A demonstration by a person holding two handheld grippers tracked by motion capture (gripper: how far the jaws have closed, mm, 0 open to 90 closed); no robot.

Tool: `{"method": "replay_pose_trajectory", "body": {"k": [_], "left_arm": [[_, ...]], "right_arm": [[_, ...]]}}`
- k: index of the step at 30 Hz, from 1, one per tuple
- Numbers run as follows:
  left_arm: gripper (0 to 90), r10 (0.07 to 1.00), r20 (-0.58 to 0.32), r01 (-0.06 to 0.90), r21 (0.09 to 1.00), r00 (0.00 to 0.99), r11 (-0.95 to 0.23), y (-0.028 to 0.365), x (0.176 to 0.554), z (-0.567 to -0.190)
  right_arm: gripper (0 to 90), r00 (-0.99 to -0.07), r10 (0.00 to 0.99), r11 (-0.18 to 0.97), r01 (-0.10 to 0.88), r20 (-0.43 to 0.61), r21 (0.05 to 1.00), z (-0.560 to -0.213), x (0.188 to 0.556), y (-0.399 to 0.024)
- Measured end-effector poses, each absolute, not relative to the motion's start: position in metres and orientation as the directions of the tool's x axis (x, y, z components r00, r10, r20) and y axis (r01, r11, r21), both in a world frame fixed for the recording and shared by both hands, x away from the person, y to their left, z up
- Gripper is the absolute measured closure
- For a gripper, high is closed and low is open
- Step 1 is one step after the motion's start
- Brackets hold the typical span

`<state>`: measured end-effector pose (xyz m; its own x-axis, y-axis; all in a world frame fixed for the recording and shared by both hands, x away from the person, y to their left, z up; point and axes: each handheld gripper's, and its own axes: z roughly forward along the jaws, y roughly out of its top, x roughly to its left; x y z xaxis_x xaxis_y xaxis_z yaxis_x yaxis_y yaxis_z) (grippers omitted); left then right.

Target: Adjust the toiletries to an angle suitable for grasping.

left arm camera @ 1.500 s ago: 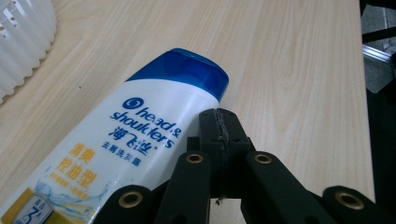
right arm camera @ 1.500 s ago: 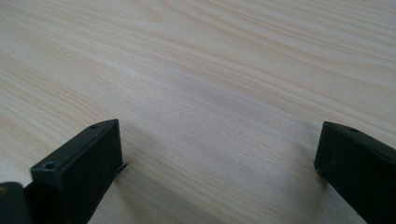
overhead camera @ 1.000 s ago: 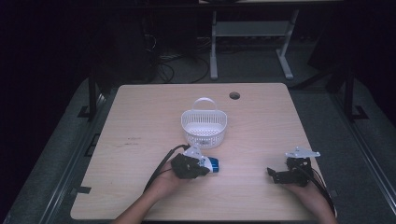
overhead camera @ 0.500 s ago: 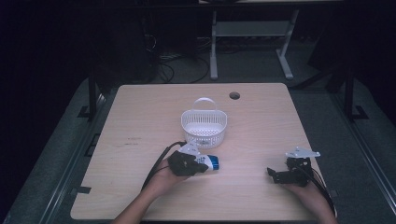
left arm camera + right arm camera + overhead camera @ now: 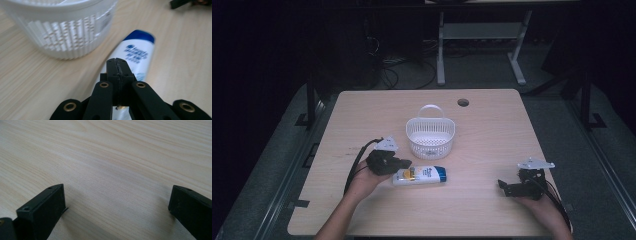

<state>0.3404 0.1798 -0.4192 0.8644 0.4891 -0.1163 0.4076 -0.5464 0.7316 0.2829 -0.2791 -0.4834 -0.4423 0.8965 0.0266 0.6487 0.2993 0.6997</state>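
Observation:
A white shampoo bottle [image 5: 419,175] with a blue cap lies flat on the table, just in front of a white slatted basket [image 5: 430,132] with a handle. My left gripper [image 5: 405,163] sits at the bottle's left end, jaws pressed together with nothing between them. In the left gripper view the shut gripper [image 5: 117,63] hovers over the bottle [image 5: 136,53], and the basket [image 5: 62,27] stands to the upper left. My right gripper [image 5: 505,186] rests near the table's front right, and in its own view the gripper [image 5: 117,202] is open wide over bare wood.
The light wooden table [image 5: 492,130] has a round cable hole [image 5: 463,102] at the back. Dark floor, cables and a white desk frame [image 5: 482,32] lie beyond the far edge. The other gripper's tip [image 5: 185,2] shows at the top right of the left gripper view.
My left gripper has drawn back to the left, uncovering the bottle's full length on the table. The right gripper has stayed put.

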Motion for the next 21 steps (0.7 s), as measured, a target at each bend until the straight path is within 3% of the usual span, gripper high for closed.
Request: {"method": "replay_pose_trajectory", "body": {"k": [21], "left_arm": [[90.0, 0.546, -0.118, 0.475, 0.663, 0.83, -0.578, 0.186, 0.36, -0.449]], "right_arm": [[0.5, -0.442, 0.897, 0.299, 0.649, 0.027, 0.7, -0.483, 0.283, -0.279]]}}
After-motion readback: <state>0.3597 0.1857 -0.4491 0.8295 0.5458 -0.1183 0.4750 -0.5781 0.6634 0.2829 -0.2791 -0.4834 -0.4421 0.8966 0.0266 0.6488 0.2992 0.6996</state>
